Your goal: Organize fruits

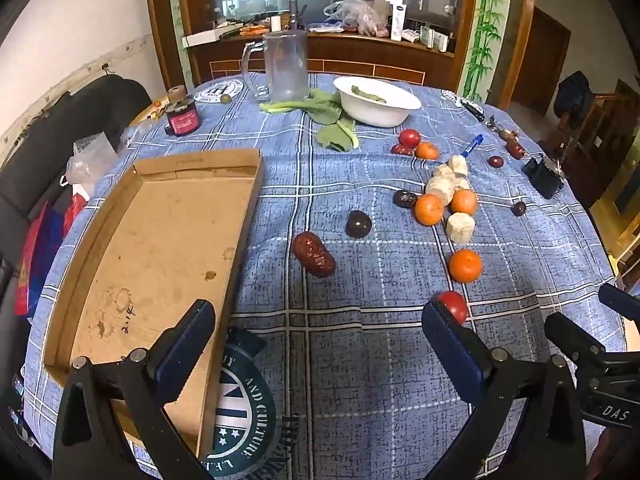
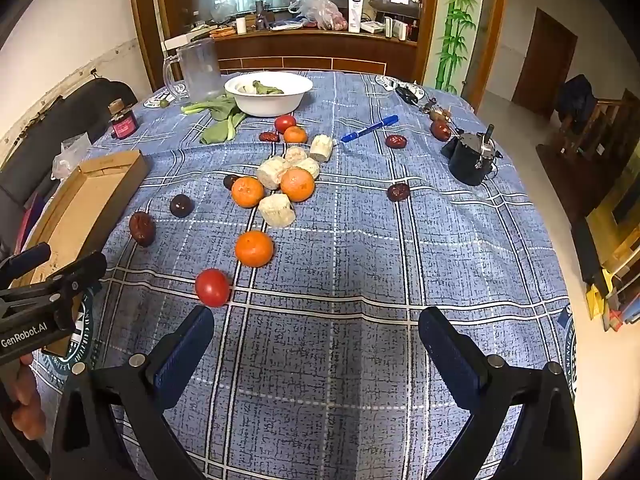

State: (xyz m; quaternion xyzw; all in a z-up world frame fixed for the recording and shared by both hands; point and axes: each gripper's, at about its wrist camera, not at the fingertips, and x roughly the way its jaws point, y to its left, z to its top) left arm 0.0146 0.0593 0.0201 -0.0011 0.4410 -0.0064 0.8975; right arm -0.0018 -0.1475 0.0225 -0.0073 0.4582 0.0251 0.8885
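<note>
A shallow cardboard tray [image 1: 160, 248], its bare brown floor blotched with ring stains, lies at the left of a round table under a blue plaid tablecloth [image 1: 360, 360] of coarse weave. The left gripper [image 1: 316, 344] hangs over the tray's near right corner, its blue ribbed pads spread wide with nothing between them. Just right of the tray lie a wrinkled red date [image 1: 314, 255] and a round, dark purple fruit [image 1: 358, 224]. Farther right of the tray, a loose cluster gathers: three glossy, dimpled tangerines [image 1: 429, 209] touching chunky, pale, rough-cut cylinders [image 1: 460, 227] of some whitish food, and a smooth red tomato [image 1: 454, 305] partly hidden behind the left gripper's right pad. Beyond the tray's far end stand a dark jam jar [image 1: 183, 117], a clear ribbed glass mug [image 1: 286, 66], limp leafy greens [image 1: 328, 114] and a white bowl [image 1: 376, 100]. A blue marker pen [image 2: 370, 129] and more shrivelled dates [image 2: 396, 141] are scattered well to the right of the tray, near a small black pouch [image 2: 470, 160]. The right gripper [image 2: 316, 340] hovers over bare cloth right of the tray, jaws fully apart and empty, the tomato just beyond its left pad.
</note>
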